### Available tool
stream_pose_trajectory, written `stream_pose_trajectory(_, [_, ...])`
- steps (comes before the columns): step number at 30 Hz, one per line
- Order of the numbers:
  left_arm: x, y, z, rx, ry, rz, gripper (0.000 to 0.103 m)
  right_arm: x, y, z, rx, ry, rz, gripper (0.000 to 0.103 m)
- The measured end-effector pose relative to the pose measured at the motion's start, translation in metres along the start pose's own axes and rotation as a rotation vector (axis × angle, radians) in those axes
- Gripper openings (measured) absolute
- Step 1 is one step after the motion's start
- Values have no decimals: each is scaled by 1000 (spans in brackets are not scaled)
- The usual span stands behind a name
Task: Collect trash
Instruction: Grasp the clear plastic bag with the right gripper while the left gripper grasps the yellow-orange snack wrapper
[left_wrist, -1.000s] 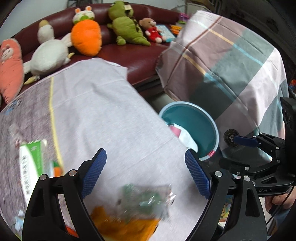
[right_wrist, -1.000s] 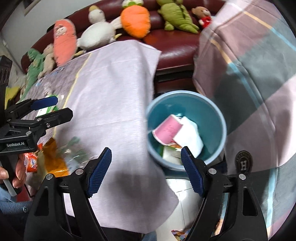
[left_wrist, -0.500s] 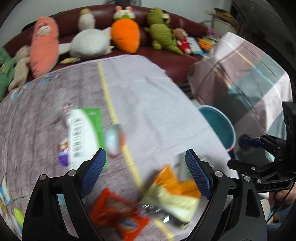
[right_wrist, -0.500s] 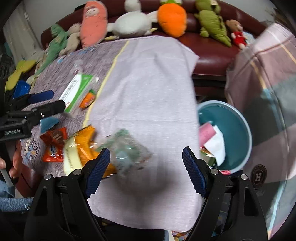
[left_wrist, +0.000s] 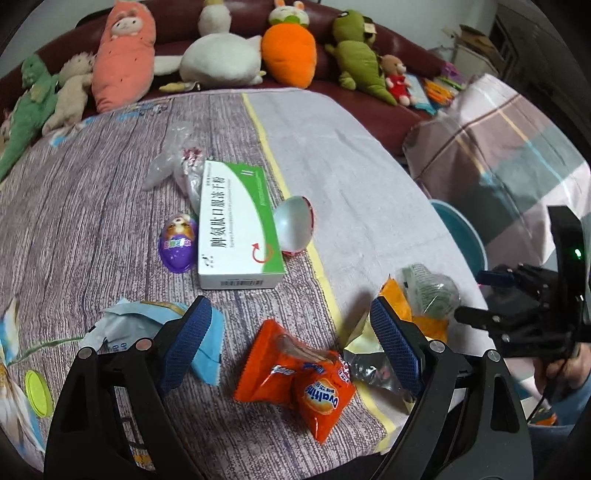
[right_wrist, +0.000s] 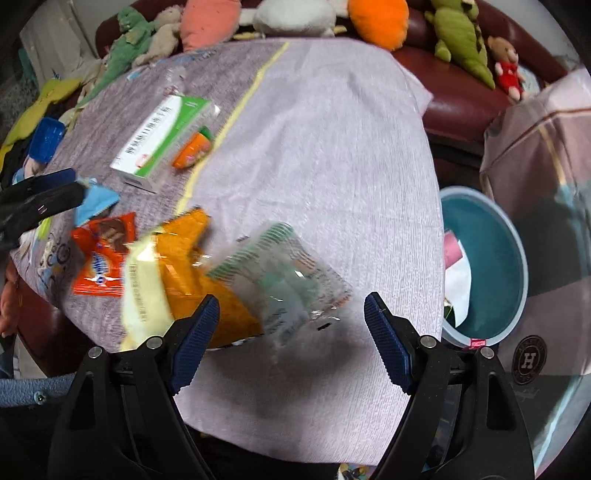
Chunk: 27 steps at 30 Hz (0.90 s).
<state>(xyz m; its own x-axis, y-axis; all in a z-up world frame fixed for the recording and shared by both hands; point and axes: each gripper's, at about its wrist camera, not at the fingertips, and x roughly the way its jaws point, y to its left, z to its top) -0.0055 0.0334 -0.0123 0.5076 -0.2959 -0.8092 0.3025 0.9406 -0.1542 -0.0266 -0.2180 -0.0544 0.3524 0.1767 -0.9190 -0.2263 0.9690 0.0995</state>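
Trash lies scattered over the near end of the cloth-covered table (left_wrist: 369, 155), and both grippers hang above it, tilted steeply downward. The left gripper (left_wrist: 291, 343) has its ribbed blue pads spread wide with nothing between them, and it hovers over an orange foil snack packet (left_wrist: 299, 376) that is crinkled, glossy and lying flat. Just left of that pad sits a torn pale-blue paper wrapper (left_wrist: 155, 328). Farther back rests a white and green cardboard box (left_wrist: 236, 229), long and rectangular, with a purple egg-shaped capsule (left_wrist: 178, 243) touching its left side and a silver half-shell with a red rim (left_wrist: 295, 229) against its right.

Over on the right, the right gripper (right_wrist: 291, 336) is also parted and empty, its black plastic arms framing a clear crumpled plastic bag with green print (right_wrist: 284, 280). (The picture is blurred here, so the print cannot be read.) That bag overlaps a yellow-orange packet (right_wrist: 177, 273), which lies just beside the orange foil one. In the left wrist view the right gripper shows at the table's right edge, held by a hand (left_wrist: 557, 373) low in the corner.

Beside the table's right edge, lower down, stands a round teal bin (right_wrist: 491, 266) with a pale rim, holding pink and white scraps. A row of plush toys (left_wrist: 288, 48) lines the dark red leather sofa (left_wrist: 391, 107) behind the woven, grey-lilac cloth.
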Motion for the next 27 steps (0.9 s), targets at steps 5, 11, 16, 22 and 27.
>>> stream_pose_trajectory(5, [14,-9,1,-11,22,-9,88,22,-8,1,-7,37,44,77])
stream_pose_trajectory(11, [27,-13,5,-11,47,2,88,37,-10,-2,-11,39,105,54])
stream_pose_trajectory(16, [30,-19,7,-11,56,-8,88,32,-14,-1,-9,9,121,36])
stream_pose_trajectory(22, [25,-39,1,30,68,-31,88,18,-26,-9,32,-25,110,35])
stream_pose_trajectory(27, [7,-64,-12,60,66,-94,88,-9,-41,-21,79,-89,87,35])
